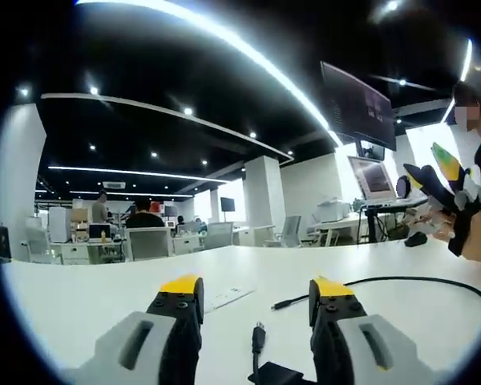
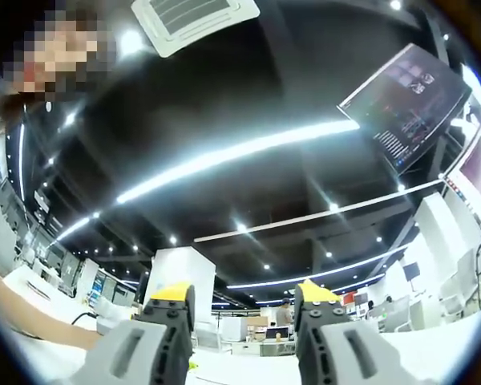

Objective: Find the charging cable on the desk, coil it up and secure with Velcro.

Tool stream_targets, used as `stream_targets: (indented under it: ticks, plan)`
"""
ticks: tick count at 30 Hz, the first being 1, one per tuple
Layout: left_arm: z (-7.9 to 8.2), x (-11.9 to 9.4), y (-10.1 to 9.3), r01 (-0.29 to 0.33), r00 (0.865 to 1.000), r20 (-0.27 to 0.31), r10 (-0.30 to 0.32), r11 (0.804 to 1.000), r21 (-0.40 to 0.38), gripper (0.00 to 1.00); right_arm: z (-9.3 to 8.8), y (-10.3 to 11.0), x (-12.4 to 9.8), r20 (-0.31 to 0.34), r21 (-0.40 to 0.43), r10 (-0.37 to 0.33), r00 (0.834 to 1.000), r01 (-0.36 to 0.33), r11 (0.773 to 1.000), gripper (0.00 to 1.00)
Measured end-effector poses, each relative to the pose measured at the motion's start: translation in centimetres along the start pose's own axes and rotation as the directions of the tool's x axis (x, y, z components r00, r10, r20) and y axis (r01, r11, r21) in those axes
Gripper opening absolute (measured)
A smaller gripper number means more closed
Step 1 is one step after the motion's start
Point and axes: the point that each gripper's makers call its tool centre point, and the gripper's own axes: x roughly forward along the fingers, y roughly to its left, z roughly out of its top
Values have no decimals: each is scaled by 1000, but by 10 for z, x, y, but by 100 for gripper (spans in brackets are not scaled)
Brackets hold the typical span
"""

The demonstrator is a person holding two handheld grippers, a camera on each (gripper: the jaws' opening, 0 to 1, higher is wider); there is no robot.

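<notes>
On the white bench (image 1: 104,297), near its front edge, the cable (image 1: 401,282) lies loose. It is thin, black and round, running from the right side in a shallow arc to a small plug end (image 1: 282,305); a second connector (image 1: 258,337) sits just ahead of the left tool (image 1: 256,301). Judged light, limp and springy, it should slip unless pinched firmly; grip just behind a plug. The left tool stands open, holding nothing. The right tool (image 2: 239,301) stands open and empty, aimed up at the ceiling. A white strip (image 1: 228,298) lies beside the plug.
</notes>
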Motion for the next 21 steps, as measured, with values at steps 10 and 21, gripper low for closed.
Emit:
stream_targets:
  ticks: [10, 21]
  plan:
    - [-19, 12, 6, 7, 998, -55, -8, 1000, -7, 46, -1, -1, 1, -11, -20, -2, 1000, 2, 1000, 50]
    - [-29, 27, 4, 18, 996, -86, -21, 999, -34, 44, -8, -2, 1, -36, -35, -5, 999, 4, 999, 49]
